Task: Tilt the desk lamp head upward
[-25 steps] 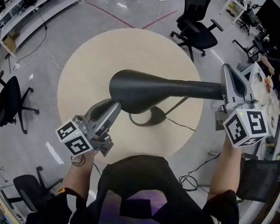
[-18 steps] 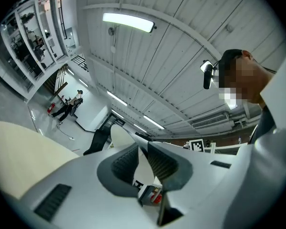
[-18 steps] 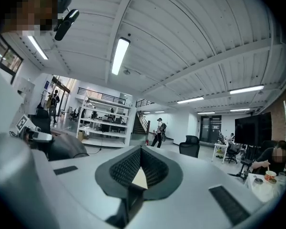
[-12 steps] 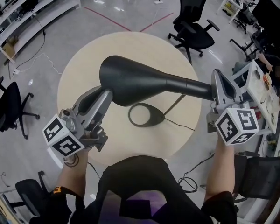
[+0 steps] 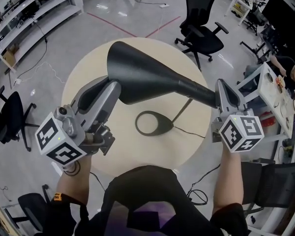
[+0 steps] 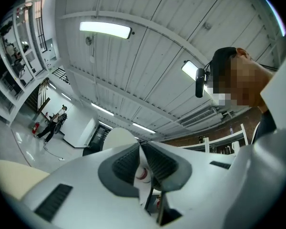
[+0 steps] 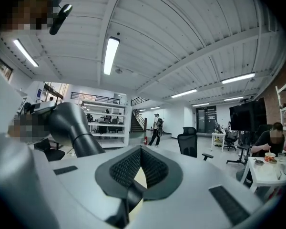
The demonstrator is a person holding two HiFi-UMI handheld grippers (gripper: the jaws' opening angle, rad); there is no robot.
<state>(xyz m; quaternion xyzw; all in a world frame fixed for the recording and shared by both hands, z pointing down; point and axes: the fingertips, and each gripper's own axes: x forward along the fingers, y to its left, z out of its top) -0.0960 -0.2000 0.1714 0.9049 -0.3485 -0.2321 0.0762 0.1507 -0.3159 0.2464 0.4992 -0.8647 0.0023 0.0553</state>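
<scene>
The dark grey lamp head (image 5: 147, 77) slants up to the left above the round table (image 5: 88, 77). Its oval base (image 5: 154, 123) rests on the table, and a thin stem (image 5: 182, 111) rises from it. My left gripper (image 5: 115, 90) is at the wide rim of the lamp head. Its jaws have just been closing. In the left gripper view a pale edge sits in the narrow slit of the left gripper (image 6: 140, 149). My right gripper (image 5: 221, 95) is at the narrow neck end. In the right gripper view a dark bar is pinched in the right gripper (image 7: 140, 151), with the lamp head (image 7: 69, 123) at the left.
A black cable (image 5: 189, 131) runs from the base over the table's near edge. Office chairs stand behind the table (image 5: 201, 18) and at the left (image 5: 10, 114). A white desk (image 5: 270, 92) with clutter is close on the right.
The wide end of the lamp head has swung up, and my left gripper rose with it. My right gripper sank a little and shifted left.
</scene>
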